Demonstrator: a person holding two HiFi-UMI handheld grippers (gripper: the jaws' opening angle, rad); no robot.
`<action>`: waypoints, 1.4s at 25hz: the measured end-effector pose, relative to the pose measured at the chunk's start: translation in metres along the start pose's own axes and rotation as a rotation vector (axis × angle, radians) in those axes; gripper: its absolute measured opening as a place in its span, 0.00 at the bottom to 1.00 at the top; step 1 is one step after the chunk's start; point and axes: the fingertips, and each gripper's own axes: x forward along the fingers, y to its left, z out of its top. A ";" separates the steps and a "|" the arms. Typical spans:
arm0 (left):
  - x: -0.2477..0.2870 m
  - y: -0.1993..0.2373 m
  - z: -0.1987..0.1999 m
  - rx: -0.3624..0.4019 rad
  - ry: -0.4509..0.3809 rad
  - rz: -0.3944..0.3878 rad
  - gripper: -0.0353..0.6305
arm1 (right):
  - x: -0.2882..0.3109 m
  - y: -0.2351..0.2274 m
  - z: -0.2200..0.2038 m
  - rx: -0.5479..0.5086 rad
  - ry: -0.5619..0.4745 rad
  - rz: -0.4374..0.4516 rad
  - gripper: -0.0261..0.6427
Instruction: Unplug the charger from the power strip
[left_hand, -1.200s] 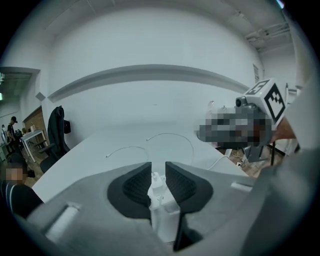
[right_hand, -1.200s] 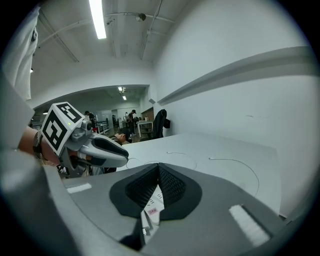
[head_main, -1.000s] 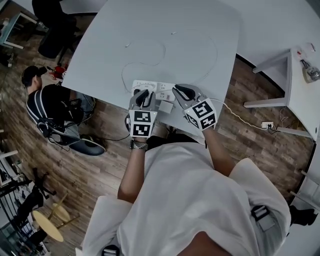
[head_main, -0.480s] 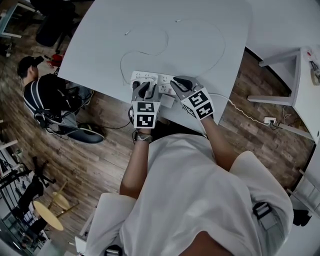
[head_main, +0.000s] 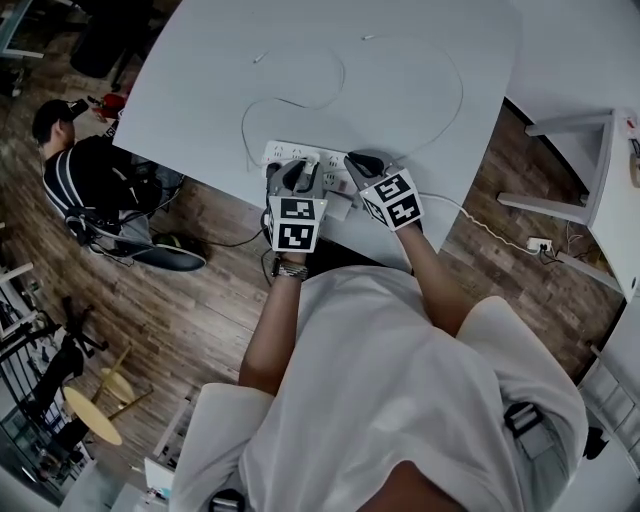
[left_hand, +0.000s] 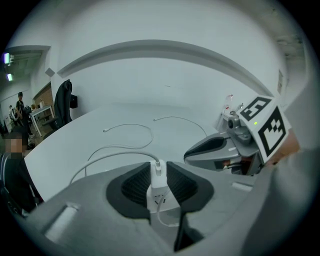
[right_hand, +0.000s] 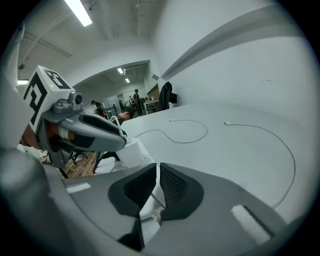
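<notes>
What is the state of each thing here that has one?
charger: plugged into the power strip, cable attached
power strip: flat at the near edge of the table
left gripper: jaws apart, either side of the charger
right gripper: jaws closed to a slit, empty

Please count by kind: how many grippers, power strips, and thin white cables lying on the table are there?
Grippers: 2, left gripper and right gripper
Power strip: 1
Thin white cables: 2, one looped, one longer
Total: 5

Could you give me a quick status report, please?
Left hand-held gripper open, astride charger. Right hand-held gripper shut, empty, at power strip. Charger plugged in, cable on top.
</notes>
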 end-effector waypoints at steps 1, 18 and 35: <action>0.001 0.000 0.001 -0.001 -0.002 0.001 0.19 | 0.003 -0.002 -0.003 0.003 0.012 0.000 0.08; 0.002 0.001 0.000 -0.041 0.007 -0.008 0.23 | 0.013 -0.006 -0.013 0.015 0.053 -0.004 0.06; 0.025 0.004 -0.016 -0.035 0.093 0.034 0.28 | 0.015 0.006 -0.015 0.012 0.078 0.027 0.05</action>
